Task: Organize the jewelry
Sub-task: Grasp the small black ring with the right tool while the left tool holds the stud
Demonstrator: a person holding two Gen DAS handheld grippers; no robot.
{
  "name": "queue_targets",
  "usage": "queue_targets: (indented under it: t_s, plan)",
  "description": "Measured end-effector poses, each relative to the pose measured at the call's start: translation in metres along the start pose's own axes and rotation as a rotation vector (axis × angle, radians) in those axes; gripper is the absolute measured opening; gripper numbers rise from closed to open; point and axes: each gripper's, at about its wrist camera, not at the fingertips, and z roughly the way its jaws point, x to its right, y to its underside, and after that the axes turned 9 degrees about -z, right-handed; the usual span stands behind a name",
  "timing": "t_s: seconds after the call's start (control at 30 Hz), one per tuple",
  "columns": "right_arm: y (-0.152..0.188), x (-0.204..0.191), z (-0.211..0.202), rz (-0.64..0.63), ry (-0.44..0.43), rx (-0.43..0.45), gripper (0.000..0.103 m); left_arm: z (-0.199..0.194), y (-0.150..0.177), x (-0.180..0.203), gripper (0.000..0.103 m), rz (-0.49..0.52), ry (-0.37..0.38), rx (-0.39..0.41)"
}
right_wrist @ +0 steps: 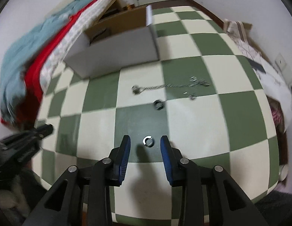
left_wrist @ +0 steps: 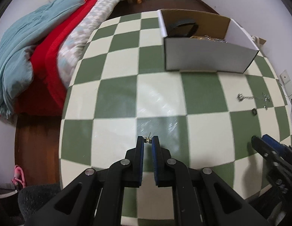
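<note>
My left gripper (left_wrist: 147, 140) is shut on a small gold earring (left_wrist: 147, 140), held at its fingertips above the checkered table (left_wrist: 115, 98). My right gripper (right_wrist: 145, 141) is open, and a silver open ring (right_wrist: 148, 141) lies on the table between its tips. Farther out lie a dark ring (right_wrist: 158, 104) and a silver chain (right_wrist: 164, 87) with small silver pieces at its right end. In the left wrist view the chain (left_wrist: 253, 98) and dark ring (left_wrist: 254, 111) show at the right. A white cardboard box (left_wrist: 206, 56) holding jewelry and a dark item stands at the table's far side.
A bed with teal, red and patterned covers (left_wrist: 42, 52) runs along the table's left. The box (right_wrist: 115, 52) sits at the far left in the right wrist view. White paper or cloth (right_wrist: 274, 75) lies past the table's right edge. The right gripper (left_wrist: 266, 148) shows low right.
</note>
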Motion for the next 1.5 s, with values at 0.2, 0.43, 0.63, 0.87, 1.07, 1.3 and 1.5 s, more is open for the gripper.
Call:
queue_targets:
  t_s: [0.2,0.43,0.63,0.87,1.07,1.3,1.5]
  plan:
    - [0.001,-0.025,0.003,-0.137,0.126,0.009,0.012,-0.003,0.006,-0.003,0.006,-0.003,0.005,0.002]
    - [-0.001,-0.024,-0.015,-0.131,0.136,0.036,0.011,-0.016,0.001,0.001,0.006,-0.003,0.024,0.03]
    - [-0.015,-0.02,-0.034,-0.117,0.125,0.084,0.0,-0.035,-0.01,0.005,0.006,-0.008,0.047,0.072]
    - [-0.042,-0.012,-0.053,-0.033,0.041,0.139,0.0,-0.056,-0.029,0.008,0.006,-0.02,0.082,0.12]
    - [-0.037,0.026,-0.04,0.138,-0.096,0.112,0.012,-0.053,-0.031,0.005,0.006,-0.034,0.085,0.109]
    - [-0.028,-0.002,-0.006,-0.005,-0.039,0.028,0.021,-0.04,-0.024,0.0,0.006,-0.039,0.07,0.074]
    - [-0.017,-0.036,0.015,-0.162,0.125,0.001,0.022,-0.038,-0.024,-0.008,0.006,-0.053,0.058,0.07]
